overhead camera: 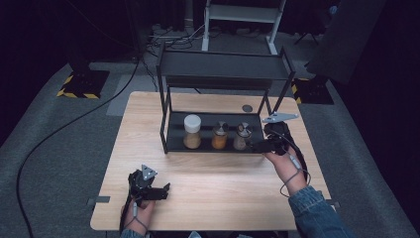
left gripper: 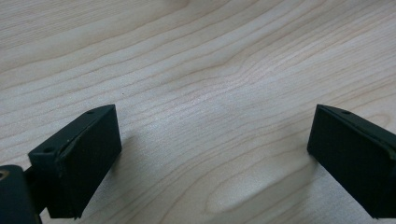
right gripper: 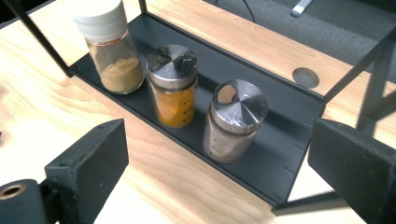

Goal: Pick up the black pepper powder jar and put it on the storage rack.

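Nearest me, the left gripper (overhead camera: 166, 190) rests low over the bare table (overhead camera: 223, 188) at the near left, its jaws wide and nothing between them. The right gripper (overhead camera: 253, 146) hangs at the right end of the rack (overhead camera: 218, 64), jaws spread wide and empty, with the grey jar (right gripper: 233, 120) just ahead of it and apart from the pads. That jar stands upright on the rack's bottom shelf (right gripper: 275, 158), rightmost of three; the orange jar (right gripper: 173, 84) is beside it and the white-capped jar (right gripper: 108, 44) sits at the left. All three look set in a row, so I'd judge the shelving is done or close to it. The top shelf is bare, and I see no loose jars on the table.
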The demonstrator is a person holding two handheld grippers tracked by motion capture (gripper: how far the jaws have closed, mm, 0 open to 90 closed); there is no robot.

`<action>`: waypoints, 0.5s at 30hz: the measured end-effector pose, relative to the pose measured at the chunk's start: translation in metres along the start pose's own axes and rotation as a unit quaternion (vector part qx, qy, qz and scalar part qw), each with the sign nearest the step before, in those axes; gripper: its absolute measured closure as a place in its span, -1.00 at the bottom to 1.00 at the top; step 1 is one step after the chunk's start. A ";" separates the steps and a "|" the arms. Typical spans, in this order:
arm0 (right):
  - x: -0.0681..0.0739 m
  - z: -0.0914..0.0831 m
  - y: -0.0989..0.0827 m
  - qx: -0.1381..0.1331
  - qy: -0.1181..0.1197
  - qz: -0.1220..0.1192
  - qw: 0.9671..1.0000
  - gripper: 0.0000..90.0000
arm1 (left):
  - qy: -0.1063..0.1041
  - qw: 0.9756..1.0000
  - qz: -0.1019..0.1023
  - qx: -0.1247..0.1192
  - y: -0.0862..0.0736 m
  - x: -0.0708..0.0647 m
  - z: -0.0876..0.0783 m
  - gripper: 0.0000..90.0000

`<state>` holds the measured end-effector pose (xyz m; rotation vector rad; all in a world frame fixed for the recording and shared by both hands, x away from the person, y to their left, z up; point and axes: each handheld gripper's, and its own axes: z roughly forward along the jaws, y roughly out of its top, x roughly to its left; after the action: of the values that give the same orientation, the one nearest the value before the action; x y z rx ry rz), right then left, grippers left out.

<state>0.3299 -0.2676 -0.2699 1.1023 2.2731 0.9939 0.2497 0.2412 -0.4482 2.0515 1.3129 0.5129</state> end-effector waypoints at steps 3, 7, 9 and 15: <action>0.001 -0.011 -0.006 -0.006 0.000 -0.005 1.000 -0.89 | 0.000 1.000 0.000 0.000 0.000 0.000 0.000 -0.94; 0.000 -0.023 -0.015 -0.013 0.001 -0.007 1.000 -0.89 | 0.000 1.000 0.000 0.000 0.000 0.000 0.000 -0.94; 0.001 -0.028 -0.020 -0.015 0.000 -0.007 1.000 -0.90 | 0.000 1.000 0.000 0.000 0.000 0.000 0.000 -0.94; 0.001 -0.038 -0.035 -0.022 0.001 -0.009 1.000 -0.90 | 0.000 1.000 0.000 0.000 0.000 0.000 0.000 -0.94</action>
<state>0.2874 -0.2975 -0.2713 1.0616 2.2491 1.0335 0.2497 0.2412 -0.4482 2.0515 1.3130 0.5133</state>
